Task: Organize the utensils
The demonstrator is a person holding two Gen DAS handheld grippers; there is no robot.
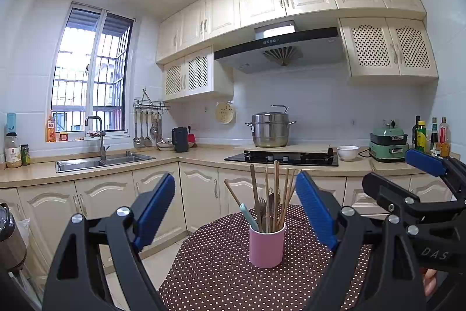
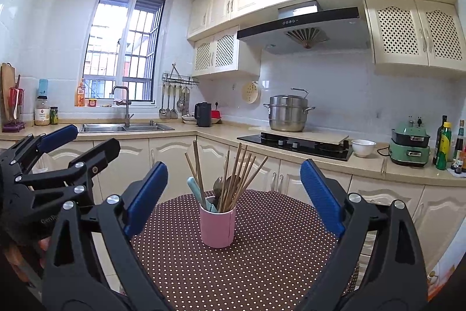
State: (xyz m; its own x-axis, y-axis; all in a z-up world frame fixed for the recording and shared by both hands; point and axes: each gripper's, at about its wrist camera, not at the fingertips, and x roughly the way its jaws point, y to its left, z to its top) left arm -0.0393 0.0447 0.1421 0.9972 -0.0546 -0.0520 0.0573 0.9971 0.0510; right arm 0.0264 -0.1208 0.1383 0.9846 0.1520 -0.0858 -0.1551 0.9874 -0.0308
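Dotted table (image 2: 262,267): pink cup (image 2: 217,226) upright, chopsticks (image 2: 233,177) fanning upward.

Both my wrist cameras look forward and slightly down along my fingers, close above the dotted counter (image 1: 221,276). Each centres the pink cup (image 1: 266,245) (image 2: 217,226); both share the kitchen behind, and each catches the other gripper at its edge.

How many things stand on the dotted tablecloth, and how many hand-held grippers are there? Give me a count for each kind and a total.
Pink cup holding utensils, on the dotted tablecloth: 1
Hand-held grippers, left and right, both open and holding nothing: 2
Total: 3
The utensils in the cup overlap too much for an exact count.
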